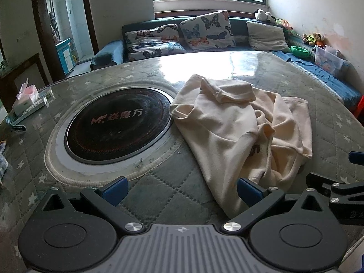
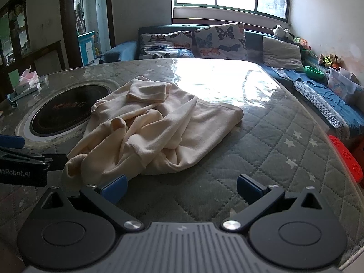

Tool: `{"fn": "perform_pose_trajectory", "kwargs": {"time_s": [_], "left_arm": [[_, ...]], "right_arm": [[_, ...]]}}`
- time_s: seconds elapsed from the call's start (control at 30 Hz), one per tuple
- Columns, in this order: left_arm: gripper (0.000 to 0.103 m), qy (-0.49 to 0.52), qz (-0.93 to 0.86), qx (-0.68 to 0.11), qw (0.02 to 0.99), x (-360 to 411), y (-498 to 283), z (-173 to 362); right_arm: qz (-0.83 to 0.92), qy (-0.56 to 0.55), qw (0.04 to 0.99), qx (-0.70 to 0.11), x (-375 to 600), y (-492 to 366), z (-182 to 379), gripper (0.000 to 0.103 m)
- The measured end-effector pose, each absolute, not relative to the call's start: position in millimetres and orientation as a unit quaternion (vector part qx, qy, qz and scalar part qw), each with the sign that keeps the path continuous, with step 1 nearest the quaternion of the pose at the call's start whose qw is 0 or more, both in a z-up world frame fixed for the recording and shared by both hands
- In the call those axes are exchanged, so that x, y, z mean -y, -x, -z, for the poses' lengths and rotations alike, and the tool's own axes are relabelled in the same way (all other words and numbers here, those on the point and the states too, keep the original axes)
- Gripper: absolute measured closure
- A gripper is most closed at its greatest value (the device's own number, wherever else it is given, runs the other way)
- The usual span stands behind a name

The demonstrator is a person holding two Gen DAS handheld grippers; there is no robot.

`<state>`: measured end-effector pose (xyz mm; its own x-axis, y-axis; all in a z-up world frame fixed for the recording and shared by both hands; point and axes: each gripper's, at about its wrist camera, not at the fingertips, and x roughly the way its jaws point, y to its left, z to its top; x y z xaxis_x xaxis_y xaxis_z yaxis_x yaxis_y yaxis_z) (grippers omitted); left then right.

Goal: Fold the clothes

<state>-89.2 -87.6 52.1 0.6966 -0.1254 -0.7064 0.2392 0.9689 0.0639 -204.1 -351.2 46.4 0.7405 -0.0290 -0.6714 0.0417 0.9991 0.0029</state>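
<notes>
A cream fleece garment lies crumpled on the quilted grey table cover, a cuffed sleeve folded over its top. My left gripper is open just short of its near hem, the right fingertip touching the cloth edge. In the right wrist view the same garment sits ahead and to the left. My right gripper is open over bare cover, its left fingertip close to the garment's near edge. Neither holds anything.
A round black induction hob is set into the table left of the garment. A tissue pack and boxes lie at the far left edge. A sofa with butterfly cushions and a blue bench with toys stand beyond.
</notes>
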Motion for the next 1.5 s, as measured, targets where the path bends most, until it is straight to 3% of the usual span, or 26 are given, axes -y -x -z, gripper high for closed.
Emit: {"fn": "perform_pose_trajectory", "kwargs": {"time_s": [0.8, 0.97, 1.27, 1.4, 1.5], "left_arm": [[0.001, -0.089, 0.14, -0.347, 0.923, 121, 38, -67], [0.015, -0.08, 0.153, -0.348, 0.922, 136, 9, -65], [0.017, -0.053, 0.173, -0.36, 0.915, 160, -38, -58], [0.037, -0.032, 0.172, -0.375, 0.91, 159, -56, -51], [0.058, -0.023, 0.174, -0.382, 0.907, 155, -63, -45]], "right_arm": [[0.02, -0.009, 0.937, -0.349, 367, 163, -55, 0.001], [0.019, -0.018, 0.936, -0.352, 376, 149, -56, 0.005], [0.007, -0.044, 0.934, -0.353, 393, 123, -60, 0.014], [-0.003, -0.054, 0.933, -0.355, 399, 112, -62, 0.018], [-0.004, -0.057, 0.933, -0.356, 402, 102, -62, 0.02]]}}
